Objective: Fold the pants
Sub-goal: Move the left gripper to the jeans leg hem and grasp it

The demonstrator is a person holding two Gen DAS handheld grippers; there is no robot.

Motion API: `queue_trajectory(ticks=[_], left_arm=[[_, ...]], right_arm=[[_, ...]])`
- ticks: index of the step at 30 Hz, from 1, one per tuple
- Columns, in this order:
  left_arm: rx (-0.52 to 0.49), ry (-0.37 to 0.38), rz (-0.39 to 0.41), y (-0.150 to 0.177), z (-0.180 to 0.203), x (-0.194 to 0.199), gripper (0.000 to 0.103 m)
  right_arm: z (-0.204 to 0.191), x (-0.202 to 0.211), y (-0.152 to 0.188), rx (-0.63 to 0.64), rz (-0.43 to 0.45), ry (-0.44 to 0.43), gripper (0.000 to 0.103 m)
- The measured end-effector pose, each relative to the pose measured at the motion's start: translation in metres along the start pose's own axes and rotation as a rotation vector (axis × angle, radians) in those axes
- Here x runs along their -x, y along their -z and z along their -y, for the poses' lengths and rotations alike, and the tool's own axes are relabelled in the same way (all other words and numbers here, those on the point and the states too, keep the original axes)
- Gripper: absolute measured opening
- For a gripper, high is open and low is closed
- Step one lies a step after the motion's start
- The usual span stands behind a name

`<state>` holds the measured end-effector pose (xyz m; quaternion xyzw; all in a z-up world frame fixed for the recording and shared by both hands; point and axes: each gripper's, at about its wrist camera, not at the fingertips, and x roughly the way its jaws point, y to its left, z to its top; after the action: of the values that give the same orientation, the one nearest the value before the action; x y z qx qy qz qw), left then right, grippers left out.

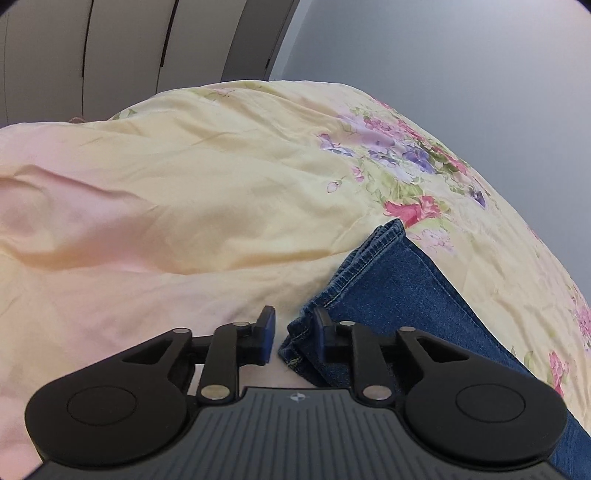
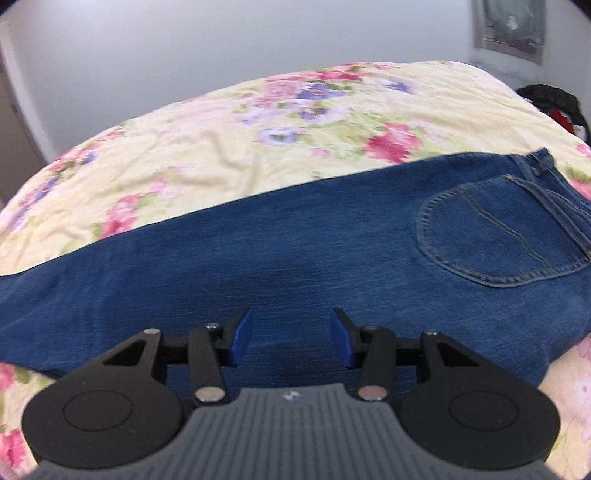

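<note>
Blue denim pants [image 1: 391,291] lie flat on a yellow floral bedspread [image 1: 177,192]. In the left wrist view, the leg hem [image 1: 369,251] runs toward my left gripper [image 1: 294,330]. A bunched hem corner sits between its jaws against the right finger [image 1: 323,326], while bare sheet shows beside the left pad [image 1: 269,328], so it is open. In the right wrist view, my right gripper [image 2: 291,338] hovers open over the thigh part of the pants [image 2: 295,251], with nothing between its pads. The back pocket [image 2: 498,236] and waistband are off to the right.
Bedspread [image 2: 221,147] spreads wide beyond the pants, rumpled at the left in the left wrist view. Pale wardrobe doors [image 1: 110,44] stand behind the bed. A dark heap of clothing [image 2: 554,103] sits at the bed's far right, below a framed picture [image 2: 509,29].
</note>
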<state>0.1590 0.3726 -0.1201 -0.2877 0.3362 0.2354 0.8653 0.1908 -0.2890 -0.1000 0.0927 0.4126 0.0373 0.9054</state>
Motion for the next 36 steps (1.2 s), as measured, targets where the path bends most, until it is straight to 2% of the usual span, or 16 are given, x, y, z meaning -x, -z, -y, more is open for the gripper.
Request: queue_trajectory(ticks=[2,4,8,11,12,14,16,17,19,22,24,30,32,36], left_arm=[[0.016,-0.001,-0.003,-0.002,-0.003,0.005,0.045],[0.023,-0.002,0.000,-0.002,-0.004,0.014,0.052],[-0.010,0.008,-0.010,0.003,-0.001,0.026,0.056],[-0.009,-0.001,-0.046,0.007,0.002,0.028,0.056],[0.009,0.004,-0.055,0.009,0.002,0.030,0.057],[0.081,0.035,-0.071,0.013,-0.002,0.034,0.064],[0.165,0.099,-0.085,0.019,-0.007,0.039,0.068],[0.201,0.121,-0.093,0.022,-0.009,0.040,0.068],[0.281,0.164,-0.109,0.027,-0.014,0.040,0.069],[0.373,0.207,-0.123,0.033,-0.021,0.034,0.069],[0.392,0.203,-0.119,0.037,-0.024,0.028,0.069],[0.393,0.169,-0.136,0.043,-0.028,0.008,0.061],[0.378,0.157,-0.143,0.043,-0.027,0.004,0.060],[0.377,0.152,-0.123,0.044,-0.022,0.003,0.056]], right_arm=[[-0.019,0.001,0.004,0.073,0.007,-0.007,0.043],[-0.035,-0.003,0.010,0.150,0.004,0.019,0.043],[-0.043,-0.021,0.040,0.216,-0.111,0.086,0.042],[-0.041,-0.016,0.055,0.245,-0.124,0.102,0.042],[-0.040,-0.013,0.054,0.238,-0.130,0.102,0.042],[-0.040,-0.007,0.048,0.214,-0.132,0.088,0.042],[-0.042,0.001,0.042,0.187,-0.114,0.041,0.038],[-0.045,0.004,0.038,0.182,-0.101,0.015,0.038],[-0.056,0.004,0.030,0.203,-0.066,-0.027,0.024],[-0.077,-0.006,0.018,0.248,-0.048,-0.090,0.011],[-0.090,-0.015,0.014,0.254,-0.052,-0.135,0.010],[-0.111,-0.056,0.036,0.220,-0.159,-0.113,0.007],[-0.113,-0.054,0.042,0.241,-0.141,-0.111,0.007],[-0.111,-0.053,0.037,0.217,-0.167,-0.121,0.007]])
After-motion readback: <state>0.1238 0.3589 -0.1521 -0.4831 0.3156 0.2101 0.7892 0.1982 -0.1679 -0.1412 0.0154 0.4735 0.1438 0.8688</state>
